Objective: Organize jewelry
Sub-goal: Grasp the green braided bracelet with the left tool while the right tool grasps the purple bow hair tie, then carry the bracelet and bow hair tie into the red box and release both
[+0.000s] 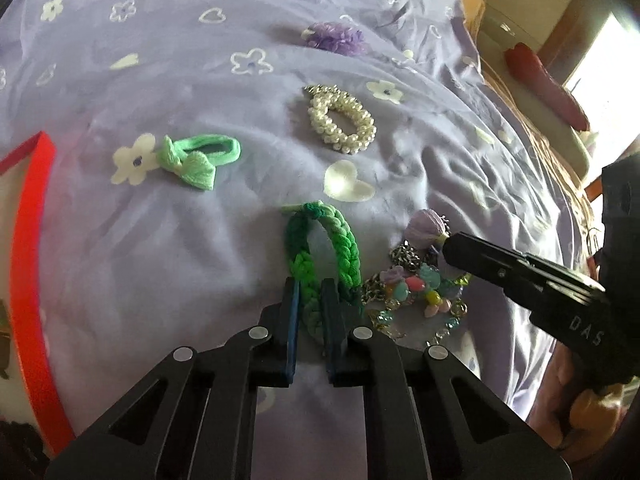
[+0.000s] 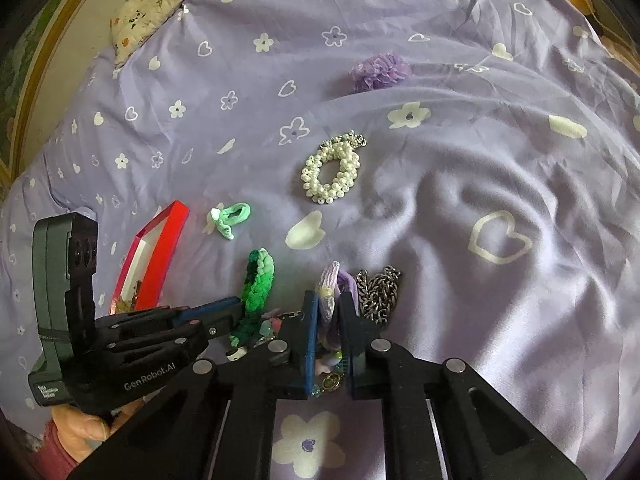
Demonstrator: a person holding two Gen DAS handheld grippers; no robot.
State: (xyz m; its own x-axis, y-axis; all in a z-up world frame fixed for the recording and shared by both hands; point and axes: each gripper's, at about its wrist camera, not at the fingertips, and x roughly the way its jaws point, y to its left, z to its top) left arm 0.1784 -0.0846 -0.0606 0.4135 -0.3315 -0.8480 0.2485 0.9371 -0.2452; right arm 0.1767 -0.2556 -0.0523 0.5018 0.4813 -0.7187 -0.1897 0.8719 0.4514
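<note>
Bedding: a lilac cotton sheet printed with white flowers and hearts (image 2: 460, 208), wrinkled.
Pillow: cream patterned pillow (image 2: 160, 4), at the sheet's far-left edge.
Beside bed: a red oblong object (image 1: 544, 84).

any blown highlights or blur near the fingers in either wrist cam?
Left wrist view: window at the right edge is blown out white; the green braided bracelet between the left gripper fingers stays sharp; fisheye bends the red box rim. Right wrist view: even, soft light, no clipping; right gripper on the lilac hair tie, slightly soft up close.
</note>
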